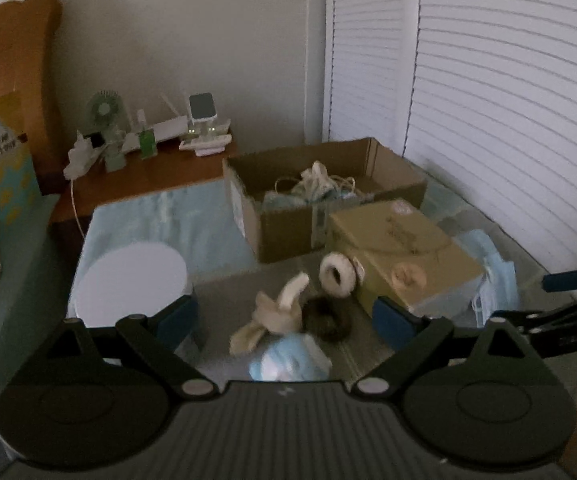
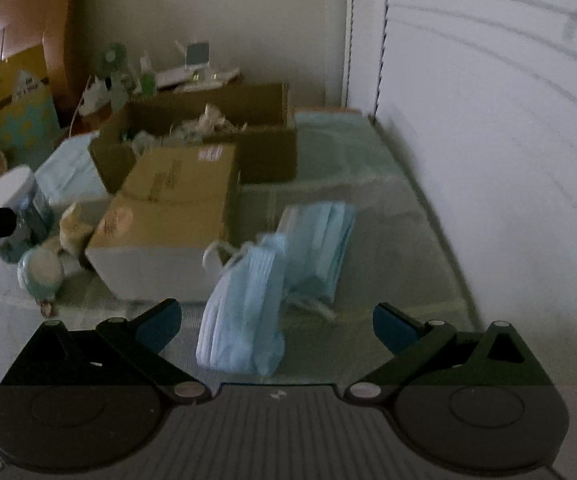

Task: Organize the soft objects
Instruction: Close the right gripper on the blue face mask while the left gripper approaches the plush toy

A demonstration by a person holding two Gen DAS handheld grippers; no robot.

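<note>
In the left wrist view my left gripper (image 1: 284, 320) is open above a heap of soft things: a beige plush scrunchie (image 1: 278, 312), a dark brown scrunchie (image 1: 326, 320), a white fluffy scrunchie (image 1: 338, 274) and a light blue scrunchie (image 1: 288, 362). None is held. In the right wrist view my right gripper (image 2: 276, 326) is open, its fingers either side of a stack of blue face masks (image 2: 244, 312); a second mask stack (image 2: 320, 240) lies just beyond. An open cardboard box (image 1: 316, 184) holding soft items stands farther back.
A closed brown carton (image 1: 400, 252) lies by the scrunchies. A white-lidded round can (image 1: 132, 284) stands at the left. A wooden nightstand (image 1: 148, 176) carries a fan and gadgets. White louvred doors (image 1: 488, 100) close off the right. The right gripper's tip (image 1: 568, 280) shows at the far right.
</note>
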